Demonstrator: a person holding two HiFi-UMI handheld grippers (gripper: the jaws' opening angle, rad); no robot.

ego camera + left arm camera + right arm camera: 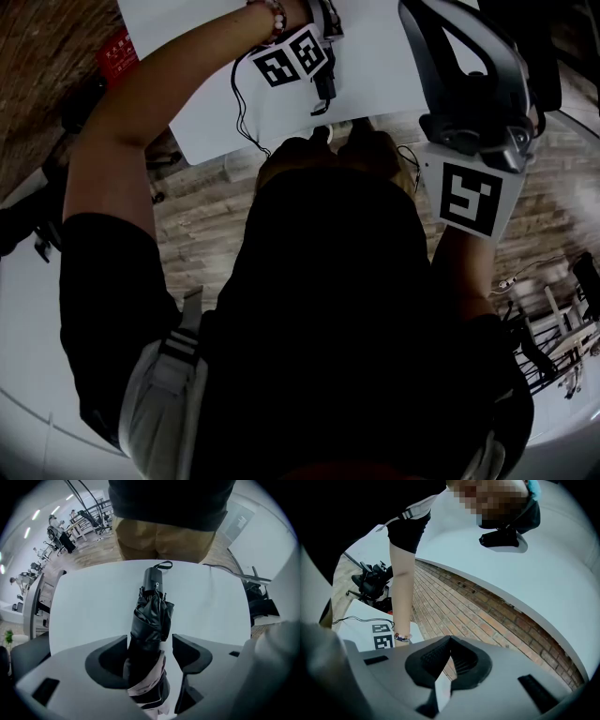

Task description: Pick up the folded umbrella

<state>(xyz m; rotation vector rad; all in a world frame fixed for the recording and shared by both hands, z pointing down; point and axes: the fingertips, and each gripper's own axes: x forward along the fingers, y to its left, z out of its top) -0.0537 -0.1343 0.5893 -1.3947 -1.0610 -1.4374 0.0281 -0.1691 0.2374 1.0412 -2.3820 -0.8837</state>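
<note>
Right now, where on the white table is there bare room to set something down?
In the left gripper view, the white table is bare either side of the black folded umbrella, out to both side edges. The middle strip is crowded: the open left tool straddles the umbrella. A thin black cable lies at the far right corner.

A white table (89,602) stands on a wood-plank floor (202,225). A folded black umbrella (151,618) stretches lengthwise across the middle of the tabletop, handle and loop strap toward the far edge. Whether it rests fully on the surface cannot be told. A thin black cable (218,568) trails near the far right corner.
</note>
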